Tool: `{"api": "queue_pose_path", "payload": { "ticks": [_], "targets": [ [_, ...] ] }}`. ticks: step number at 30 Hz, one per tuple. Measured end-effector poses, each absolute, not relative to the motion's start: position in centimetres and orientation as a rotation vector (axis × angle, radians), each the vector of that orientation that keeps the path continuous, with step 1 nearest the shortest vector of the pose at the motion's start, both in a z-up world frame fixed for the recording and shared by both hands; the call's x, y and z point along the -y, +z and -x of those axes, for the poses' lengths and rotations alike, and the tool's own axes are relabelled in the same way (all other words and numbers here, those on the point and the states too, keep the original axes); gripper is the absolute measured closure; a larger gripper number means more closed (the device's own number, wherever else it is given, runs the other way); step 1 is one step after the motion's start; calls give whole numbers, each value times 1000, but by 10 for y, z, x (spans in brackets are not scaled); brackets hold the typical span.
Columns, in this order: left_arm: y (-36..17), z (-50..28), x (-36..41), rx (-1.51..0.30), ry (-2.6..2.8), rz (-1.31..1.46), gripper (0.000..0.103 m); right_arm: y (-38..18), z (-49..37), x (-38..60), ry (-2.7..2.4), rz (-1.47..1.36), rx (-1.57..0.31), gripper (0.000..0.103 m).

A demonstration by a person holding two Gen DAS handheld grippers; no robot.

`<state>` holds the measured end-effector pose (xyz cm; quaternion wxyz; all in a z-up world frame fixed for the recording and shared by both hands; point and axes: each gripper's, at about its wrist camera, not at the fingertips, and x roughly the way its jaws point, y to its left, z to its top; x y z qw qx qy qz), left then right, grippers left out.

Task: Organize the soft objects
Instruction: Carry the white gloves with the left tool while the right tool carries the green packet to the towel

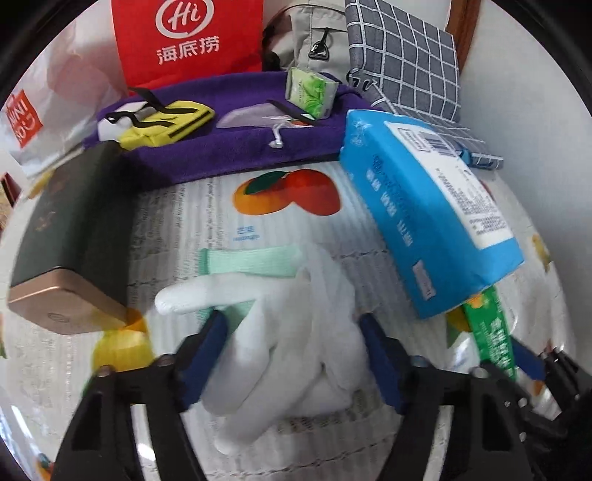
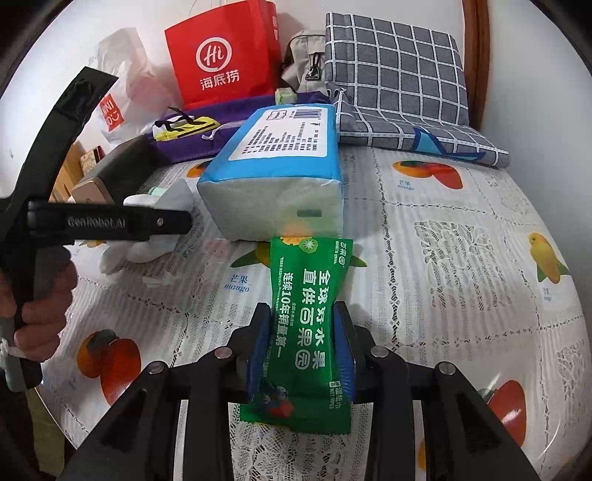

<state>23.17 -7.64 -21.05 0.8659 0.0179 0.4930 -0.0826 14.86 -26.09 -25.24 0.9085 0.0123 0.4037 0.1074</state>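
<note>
My left gripper (image 1: 292, 325) is open, its blue pads either side of a white glove (image 1: 288, 333) with a mint-green cuff that lies on the tablecloth; the pads do not press it. My right gripper (image 2: 301, 314) is shut on a green wet-wipes pack (image 2: 305, 333) and holds it just in front of a blue tissue pack (image 2: 277, 174). The tissue pack (image 1: 433, 218) and the green pack (image 1: 488, 333) also show at the right of the left wrist view. A purple fabric tray (image 1: 229, 148) at the back holds a yellow pouch (image 1: 166, 124) and a small green tissue packet (image 1: 310, 92).
A dark box with a gold end (image 1: 70, 236) lies left of the glove. A red paper bag (image 1: 188, 40), a white plastic bag (image 1: 40, 114), a beige bag (image 1: 314, 33) and a grey checked cushion (image 2: 399, 77) stand at the back. The fruit-print tablecloth (image 2: 462, 259) covers the table.
</note>
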Motion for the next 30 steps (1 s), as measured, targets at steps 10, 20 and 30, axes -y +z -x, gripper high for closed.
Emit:
{"api": "queue_pose_path", "payload": {
  "ticks": [10,20,30],
  "targets": [
    [-200,-215,50,-1079,-211,59,80,-249,-147,256,192,-22,-861,72],
    [-174,-190,31,-1052,-238,124,80,-229,-138,251,206,-28,-860,74],
    [-139,-182,10,-979,-234,156,80,-178,-131,251,236,-59,-786,74]
  ]
}}
